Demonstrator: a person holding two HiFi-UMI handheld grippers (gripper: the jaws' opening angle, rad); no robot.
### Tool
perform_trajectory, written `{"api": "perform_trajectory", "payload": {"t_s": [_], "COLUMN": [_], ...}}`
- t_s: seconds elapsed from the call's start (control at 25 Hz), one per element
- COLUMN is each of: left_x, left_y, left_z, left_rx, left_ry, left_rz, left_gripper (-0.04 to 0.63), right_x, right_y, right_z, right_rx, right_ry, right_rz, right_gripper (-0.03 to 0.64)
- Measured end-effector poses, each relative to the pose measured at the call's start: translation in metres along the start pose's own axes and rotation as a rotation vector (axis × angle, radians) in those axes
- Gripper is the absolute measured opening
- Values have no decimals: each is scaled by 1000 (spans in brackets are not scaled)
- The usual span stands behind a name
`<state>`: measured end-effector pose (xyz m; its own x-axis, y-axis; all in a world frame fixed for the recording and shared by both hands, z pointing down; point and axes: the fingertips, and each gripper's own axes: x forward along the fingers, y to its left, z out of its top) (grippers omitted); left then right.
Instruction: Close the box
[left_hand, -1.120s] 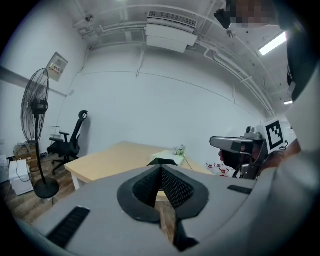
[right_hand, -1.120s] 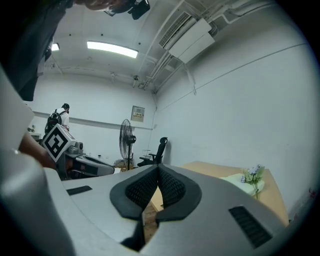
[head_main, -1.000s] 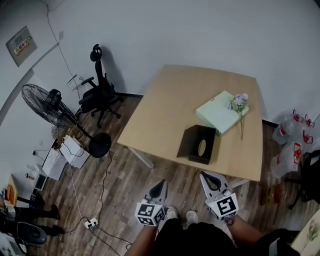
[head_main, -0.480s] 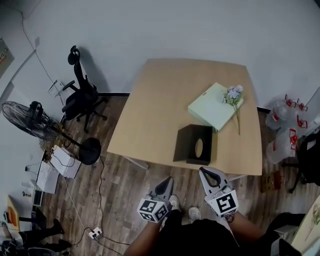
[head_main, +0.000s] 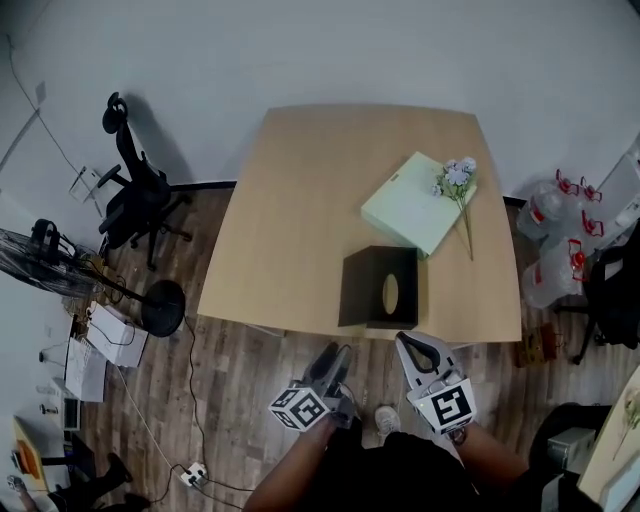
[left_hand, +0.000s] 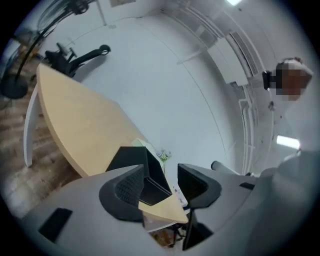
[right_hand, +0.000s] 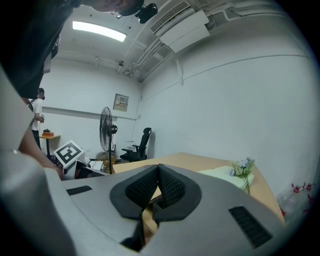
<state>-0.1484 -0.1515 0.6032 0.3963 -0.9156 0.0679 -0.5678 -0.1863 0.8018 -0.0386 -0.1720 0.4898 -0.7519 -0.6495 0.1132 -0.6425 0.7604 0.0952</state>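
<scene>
A black box (head_main: 380, 288) stands open near the front edge of the wooden table (head_main: 300, 200), an oval hole showing in its side. Behind it lies a pale green flat lid (head_main: 408, 207) with a small flower sprig (head_main: 455, 182) on it. Both grippers hang in front of the table edge, apart from the box. My left gripper (head_main: 336, 354) has its jaws opening with nothing between them; in the left gripper view (left_hand: 160, 184) the black box (left_hand: 134, 161) shows beyond the pads. My right gripper (head_main: 405, 341) is shut and empty (right_hand: 158, 186).
A black office chair (head_main: 135, 195) and a standing fan (head_main: 60, 255) are on the wooden floor at the left, with cables and a power strip (head_main: 195, 472). Water bottles (head_main: 560, 240) stand at the table's right. A white wall runs behind the table.
The table and box have shifted toward the middle of the head view and nearer to the grippers. The left gripper's jaws have parted and it has turned; the right gripper stays shut.
</scene>
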Motion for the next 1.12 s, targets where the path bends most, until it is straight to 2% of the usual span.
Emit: {"api": "perform_trajectory", "payload": {"t_s": [0.08,0.12,0.24,0.32,0.44,0.6,0.88,1.12], "left_x": [7,11,27,36,48,69,85,90], "left_y": [13,20,39,57,77,78,94,97], "left_z": [-3,-6,-14,-21,-30,-36,-39,-36], "left_rx": [-161,-256,-567,-692,-823,-880,-935,-915], "left_ry": [-9,-11,-52,-78,-91,-56,-93,-124], "left_rz": [-2,-4,-46,-51,-55,-83,-32,-12], "left_gripper": [249,279,295,288,287,285,265,211], "right_x": [2,2,6,8,12,19,25,29], "right_y": [-4,-5,-7,-8,-10,-16,-28,-38], "right_z": [-3,-5,-9,-13,-15,-15,-24,-23], "right_rx": [6,7,5,5,8,-2,15,16], "right_ry": [9,15,30,44,55,53,72,70], "right_rz": [-14,-20,-35,-41,-54,-71,-103,-126], "right_gripper": [14,14,14,14,14,14,14,14]}}
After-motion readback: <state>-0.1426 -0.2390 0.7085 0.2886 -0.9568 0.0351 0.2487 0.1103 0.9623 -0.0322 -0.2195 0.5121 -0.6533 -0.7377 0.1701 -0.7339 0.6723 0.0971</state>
